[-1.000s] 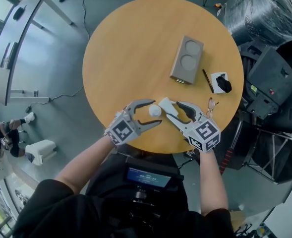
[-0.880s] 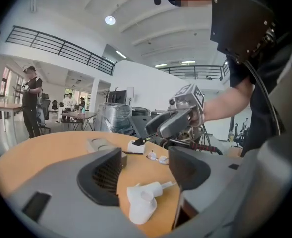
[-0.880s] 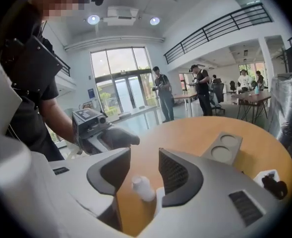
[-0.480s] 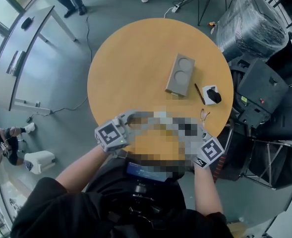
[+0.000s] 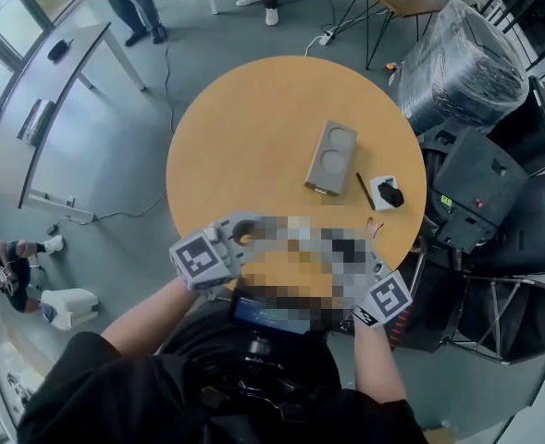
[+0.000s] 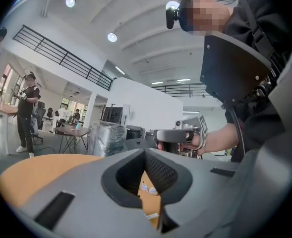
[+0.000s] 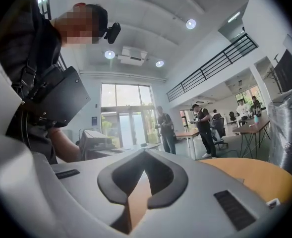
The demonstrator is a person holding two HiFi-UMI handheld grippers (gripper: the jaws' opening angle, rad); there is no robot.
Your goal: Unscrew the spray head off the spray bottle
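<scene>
Hovering over the tabletop (image 5: 253,137), the left gripper (image 6: 146,155) has fingers just closed together, empty; the right gripper (image 7: 145,156) has fingers pressed together too, empty. The bottle cannot be made out.

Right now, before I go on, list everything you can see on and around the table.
Round wooden table: one, orange-brown, centre.
Rectangular block with two round recesses: one, grey, table's right half.
Thin dark pen: one, black, right of the block.
Square pad bearing a black object: one, white, beside the pen.
Spectacles: one pair, clear, table's near right edge.
Plastic-wrapped bundle: one, grey, floor right of the table.
Spray bottle: none visible.
Left gripper: one, grey, jaws shut, empty.
Right gripper: one, grey, jaws shut, empty.
</scene>
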